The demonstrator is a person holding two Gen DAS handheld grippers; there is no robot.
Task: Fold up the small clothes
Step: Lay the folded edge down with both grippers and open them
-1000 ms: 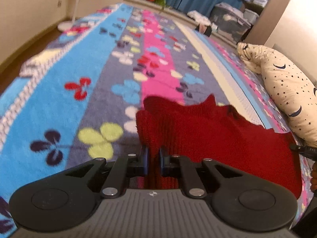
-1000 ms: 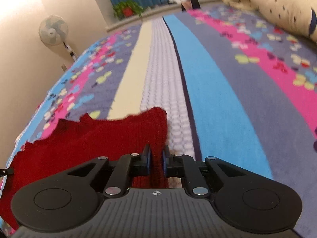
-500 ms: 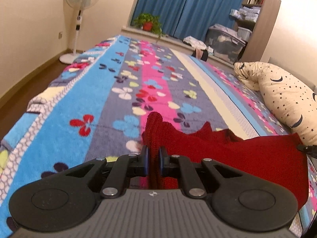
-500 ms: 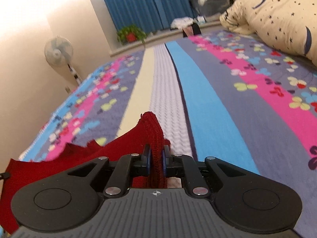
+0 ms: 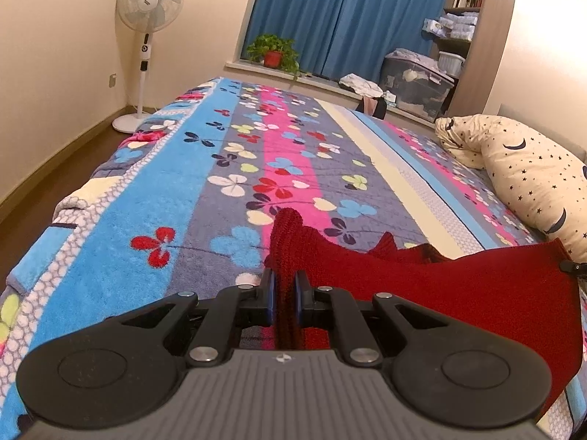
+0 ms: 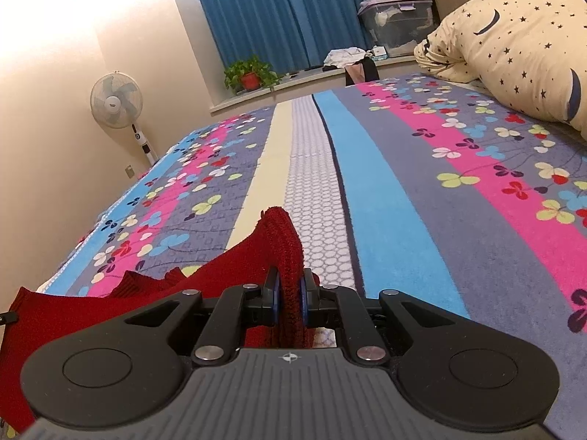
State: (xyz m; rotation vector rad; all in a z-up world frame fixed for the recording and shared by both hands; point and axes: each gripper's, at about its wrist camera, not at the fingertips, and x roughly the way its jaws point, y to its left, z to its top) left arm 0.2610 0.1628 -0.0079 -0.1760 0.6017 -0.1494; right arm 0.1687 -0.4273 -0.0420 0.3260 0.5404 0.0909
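A dark red knitted garment (image 5: 458,286) hangs stretched between both grippers above the flowered bedspread (image 5: 183,198). My left gripper (image 5: 282,293) is shut on its left corner, and a bunch of red knit sticks up between the blue pads. In the right wrist view the same red garment (image 6: 110,304) runs off to the left, and my right gripper (image 6: 290,297) is shut on its right corner. The cloth's lower part is hidden behind the gripper bodies.
A cream pillow with stars and moons (image 5: 532,183) lies at the bed's right side. A standing fan (image 5: 146,36) is by the left wall. A potted plant (image 5: 273,53), blue curtains and storage boxes (image 5: 414,80) are beyond the bed's far end.
Both grippers have tilted upward, so the room's far end came into view. The red garment rose off the bedspread and now hangs taut between them.
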